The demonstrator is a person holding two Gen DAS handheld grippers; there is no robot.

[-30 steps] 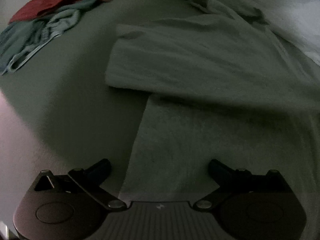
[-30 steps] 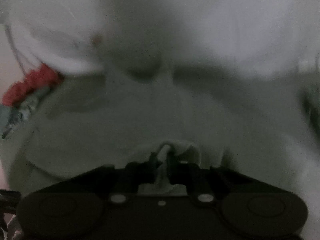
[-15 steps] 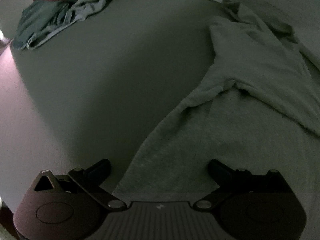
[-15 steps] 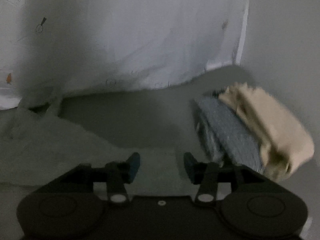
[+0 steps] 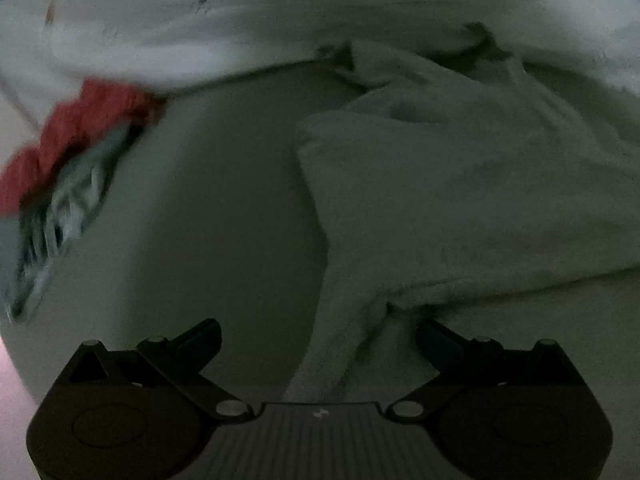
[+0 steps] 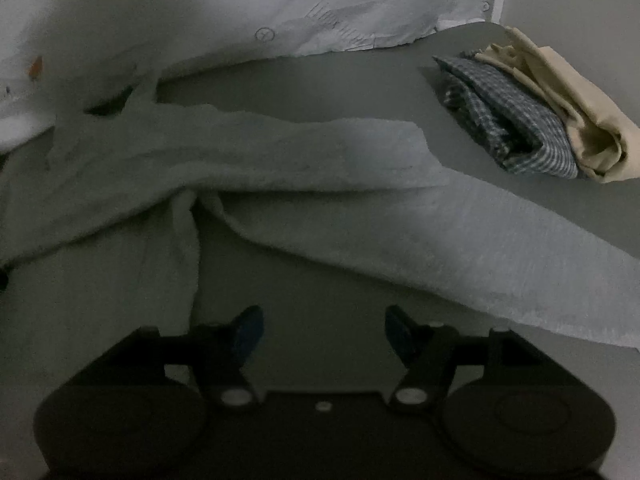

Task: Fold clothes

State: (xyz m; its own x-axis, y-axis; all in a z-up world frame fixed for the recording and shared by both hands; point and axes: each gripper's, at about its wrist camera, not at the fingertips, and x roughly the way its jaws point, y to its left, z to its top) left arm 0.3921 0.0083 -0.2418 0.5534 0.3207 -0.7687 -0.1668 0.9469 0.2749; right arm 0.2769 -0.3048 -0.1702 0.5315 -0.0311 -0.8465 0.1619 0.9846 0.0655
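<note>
A pale grey-green garment (image 5: pixel 460 208) lies partly folded on the grey surface, its upper layer laid over the lower part. My left gripper (image 5: pixel 316 338) is open, low over the garment's near left edge, and cloth lies between its spread fingers. The right wrist view shows the same garment (image 6: pixel 304 160) spread across the middle, with one long part running to the right. My right gripper (image 6: pixel 322 328) is open and holds nothing, hovering over bare surface just in front of the garment.
A red cloth (image 5: pixel 80 128) and a teal cloth (image 5: pixel 60 216) are heaped at the left. A folded checked garment (image 6: pixel 516 120) and a beige one (image 6: pixel 568 104) sit at the far right. White printed bedding (image 6: pixel 280 12) lines the back.
My right gripper let go of the garment, opened wider and drew back. The left view swung from the garment's side edge toward its folded upper part.
</note>
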